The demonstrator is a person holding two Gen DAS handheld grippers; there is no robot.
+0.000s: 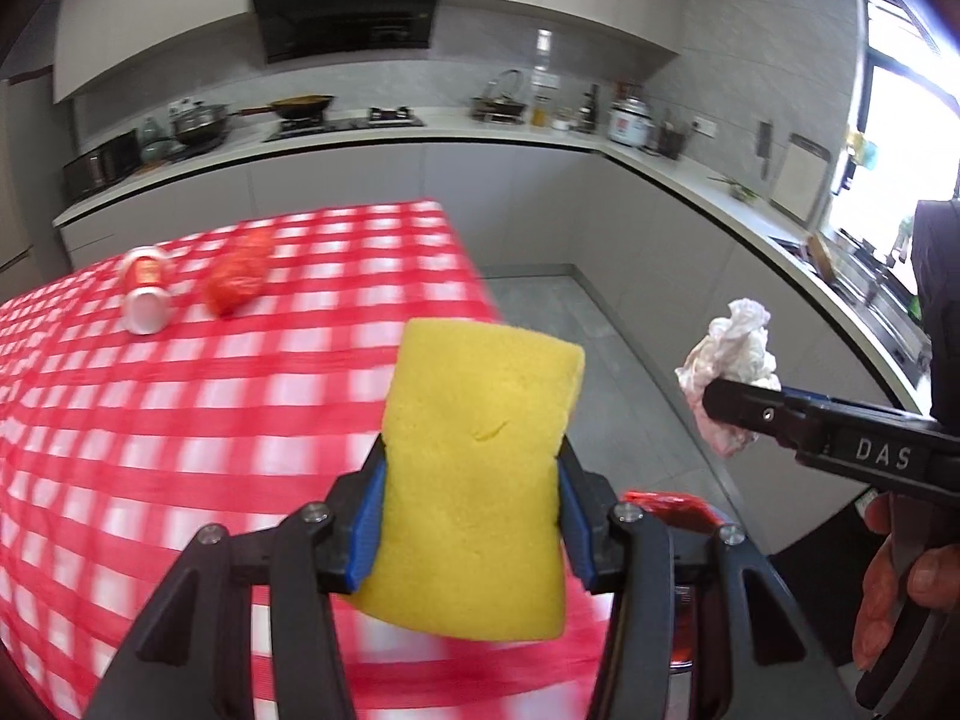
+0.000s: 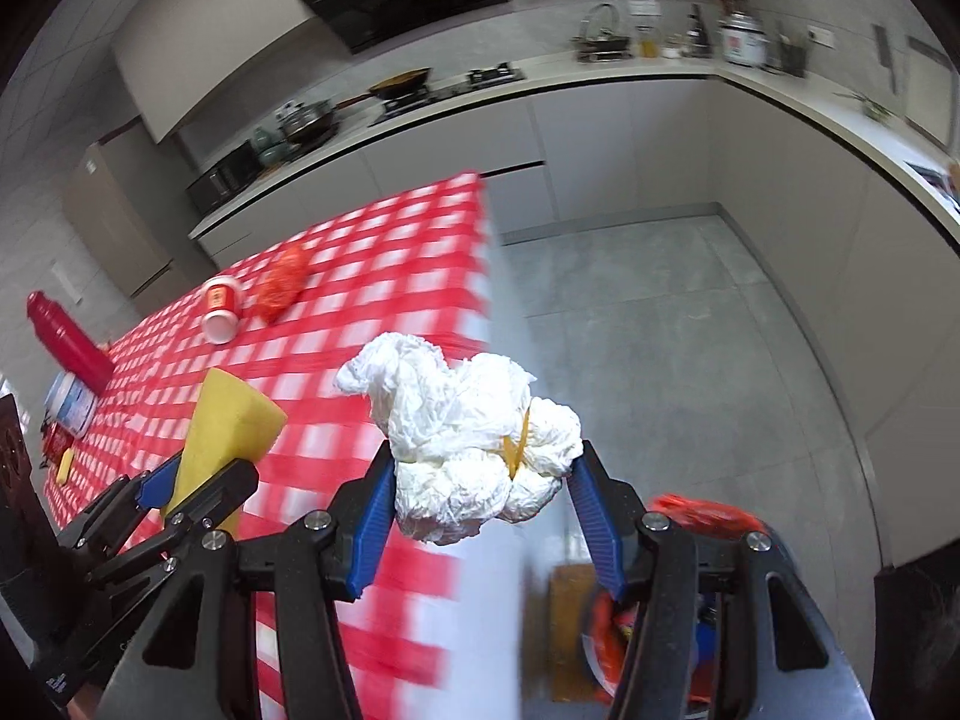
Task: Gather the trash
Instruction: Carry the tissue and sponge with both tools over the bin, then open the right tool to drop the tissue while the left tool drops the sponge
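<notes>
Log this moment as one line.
left tool: holds sponge | right tool: holds tissue wad | can, red wrapper: on table

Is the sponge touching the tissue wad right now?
Apart. The left wrist view shows bare floor between the sponge and the tissue wad, each held in separate tongs.

Yellow sponge [image 1: 480, 474] upright, clamped between jaws; crumpled white tissue [image 2: 468, 438] likewise held; can [image 1: 146, 294] and red wrapper [image 1: 237, 276] lying on the bench [image 1: 120, 420].
</notes>
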